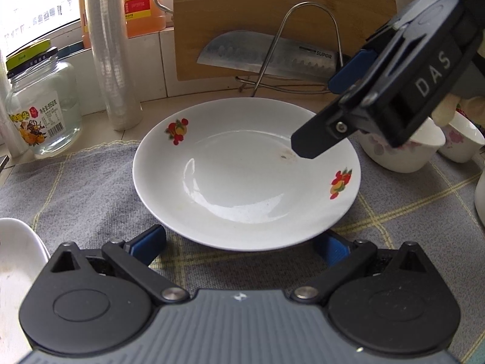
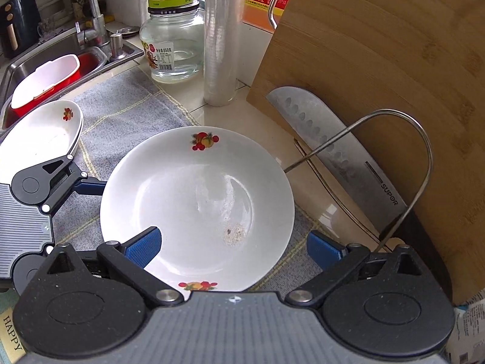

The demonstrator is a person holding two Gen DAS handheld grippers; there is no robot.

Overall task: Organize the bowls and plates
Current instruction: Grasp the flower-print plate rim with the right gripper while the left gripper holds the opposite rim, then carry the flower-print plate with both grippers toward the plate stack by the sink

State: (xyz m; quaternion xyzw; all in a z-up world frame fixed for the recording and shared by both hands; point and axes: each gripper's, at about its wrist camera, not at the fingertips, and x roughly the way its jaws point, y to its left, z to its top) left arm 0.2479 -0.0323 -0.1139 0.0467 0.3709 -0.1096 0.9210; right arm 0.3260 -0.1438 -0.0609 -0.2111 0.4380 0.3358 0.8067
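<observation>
Plate (image 2: 197, 209) flat on cloth (image 1: 75, 188). L gripper (image 1: 239, 247) + R gripper (image 2: 233, 250) both wide open, holding nothing, either side of it.

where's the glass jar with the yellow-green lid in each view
Left wrist: glass jar at far left, behind the cloth, beside the cling-film roll.
Right wrist: glass jar at upper centre-left, again beside the roll.
Shared landmark: the knife leaning on the cutting board.

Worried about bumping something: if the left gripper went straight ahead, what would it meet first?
Probably the white plate: the open left gripper points at its near rim, fingers either side. Height is unclear.
</observation>
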